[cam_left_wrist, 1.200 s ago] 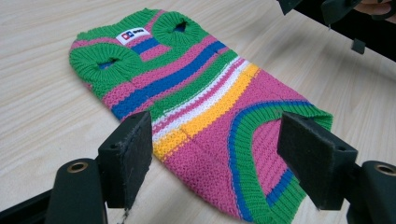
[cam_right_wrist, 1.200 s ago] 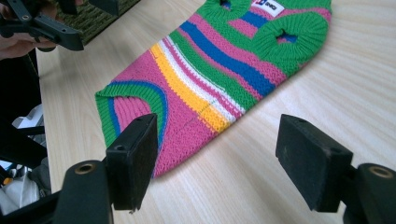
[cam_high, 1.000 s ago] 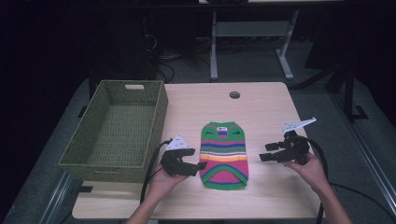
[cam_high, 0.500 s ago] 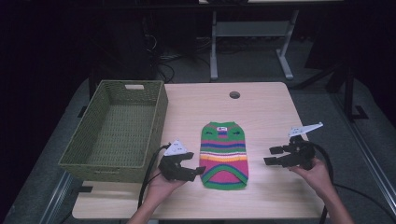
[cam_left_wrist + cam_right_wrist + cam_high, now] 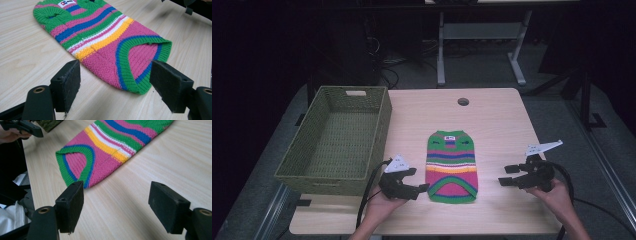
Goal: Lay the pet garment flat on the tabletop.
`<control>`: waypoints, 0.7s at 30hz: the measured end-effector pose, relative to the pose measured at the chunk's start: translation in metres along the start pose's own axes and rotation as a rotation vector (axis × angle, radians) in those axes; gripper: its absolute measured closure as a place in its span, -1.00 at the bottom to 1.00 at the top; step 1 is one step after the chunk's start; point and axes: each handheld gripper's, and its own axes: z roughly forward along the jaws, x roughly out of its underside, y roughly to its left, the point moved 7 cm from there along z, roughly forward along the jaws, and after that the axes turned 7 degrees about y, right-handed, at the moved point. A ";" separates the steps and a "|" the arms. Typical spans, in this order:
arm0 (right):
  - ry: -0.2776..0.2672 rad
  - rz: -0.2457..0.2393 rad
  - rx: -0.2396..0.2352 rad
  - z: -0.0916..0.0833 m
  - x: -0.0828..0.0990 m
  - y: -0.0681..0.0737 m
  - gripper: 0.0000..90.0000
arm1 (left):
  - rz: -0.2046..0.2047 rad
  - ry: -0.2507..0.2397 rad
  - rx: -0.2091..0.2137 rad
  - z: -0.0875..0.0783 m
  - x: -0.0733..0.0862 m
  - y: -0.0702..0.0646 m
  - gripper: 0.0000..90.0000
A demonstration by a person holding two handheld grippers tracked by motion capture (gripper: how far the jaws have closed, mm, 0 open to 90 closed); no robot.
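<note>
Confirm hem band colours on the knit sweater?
Green with a blue stripe; left gripper view shows the sweater hem best.

Tabletop (image 5: 492, 120): light wood-grain laminate, rectangular with rounded corners, evenly lit from above. A round cable port (image 5: 463, 102) sits near its far edge, centre. Floor (image 5: 557, 107): grey, carpet-like, dim beyond the lit area. A pale metal table frame (image 5: 477, 35) stands behind on the floor, two legs ending in flat feet. Dark cables (image 5: 384, 57) lie tangled on the floor left of that frame. The far room is in near darkness; walls cannot be made out.
</note>
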 end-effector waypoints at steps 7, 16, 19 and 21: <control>-0.010 0.004 -0.002 -0.001 0.008 0.003 -0.38 | 0.002 -0.003 -0.003 -0.005 0.006 -0.003 -0.46; -0.011 0.012 -0.002 -0.001 0.019 0.005 -0.38 | -0.003 -0.002 -0.005 -0.007 0.012 -0.004 -0.47; -0.013 0.019 -0.006 -0.001 0.024 0.006 -0.39 | -0.001 0.001 -0.006 -0.008 0.015 -0.005 -0.47; -0.016 0.018 -0.006 -0.001 0.025 0.007 -0.39 | 0.002 0.004 -0.009 -0.008 0.017 -0.006 -0.48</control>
